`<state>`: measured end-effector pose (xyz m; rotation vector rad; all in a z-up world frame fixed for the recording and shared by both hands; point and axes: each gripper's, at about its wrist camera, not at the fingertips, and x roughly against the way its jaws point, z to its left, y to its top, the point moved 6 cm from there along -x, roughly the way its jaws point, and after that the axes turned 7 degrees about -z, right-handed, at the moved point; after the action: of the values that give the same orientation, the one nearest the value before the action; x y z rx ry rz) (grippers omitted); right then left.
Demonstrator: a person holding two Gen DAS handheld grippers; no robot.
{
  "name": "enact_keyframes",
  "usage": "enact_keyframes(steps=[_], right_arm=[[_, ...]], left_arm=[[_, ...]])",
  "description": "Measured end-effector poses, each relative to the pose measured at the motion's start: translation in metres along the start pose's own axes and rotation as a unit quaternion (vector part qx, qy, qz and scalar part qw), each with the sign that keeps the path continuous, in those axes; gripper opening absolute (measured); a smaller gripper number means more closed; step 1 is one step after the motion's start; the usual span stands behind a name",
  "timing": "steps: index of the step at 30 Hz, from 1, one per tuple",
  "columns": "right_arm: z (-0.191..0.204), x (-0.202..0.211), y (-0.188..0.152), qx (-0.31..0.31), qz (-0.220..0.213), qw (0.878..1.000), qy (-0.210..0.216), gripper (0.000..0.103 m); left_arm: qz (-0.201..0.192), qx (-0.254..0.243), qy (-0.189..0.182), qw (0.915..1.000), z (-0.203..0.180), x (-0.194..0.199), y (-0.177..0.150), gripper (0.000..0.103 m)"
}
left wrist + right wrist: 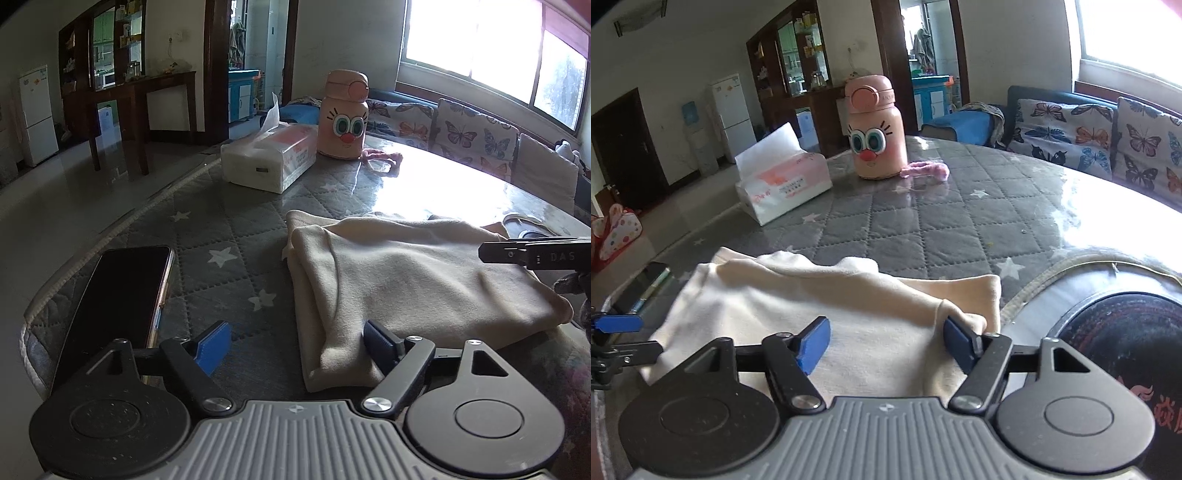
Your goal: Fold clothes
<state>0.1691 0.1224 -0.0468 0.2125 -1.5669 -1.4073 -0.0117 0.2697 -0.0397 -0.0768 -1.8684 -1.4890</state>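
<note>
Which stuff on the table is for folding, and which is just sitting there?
For folding: cream garment, left gripper, right gripper.

Just lying about: phone, tissue pack, pink bottle, pink hair tie.

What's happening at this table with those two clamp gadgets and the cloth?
A person is folding a cream garment on the quilted table, with a two-finger gripper in each hand. The garment already lies folded into a compact stack. The left gripper and right gripper both stand open at its near edge, gripping nothing. A phone, tissue pack and pink bottle sit aside.
</note>
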Motion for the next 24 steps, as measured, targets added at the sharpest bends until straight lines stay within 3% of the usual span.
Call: enact_keyframes(steps=[15,24], right_arm=[[0.027,0.043,-0.015,0.027,-0.018,0.999,-0.005,0.102],[0.038,0.063,-0.027,0.031,-0.019,0.999,-0.010,0.103]], left_arm=[[-0.020,-0.019,-0.021,0.9994,-0.020,0.024,-0.002,0.102],[-0.022,-0.023,-0.029,0.9991,-0.034,0.034,-0.005,0.103]])
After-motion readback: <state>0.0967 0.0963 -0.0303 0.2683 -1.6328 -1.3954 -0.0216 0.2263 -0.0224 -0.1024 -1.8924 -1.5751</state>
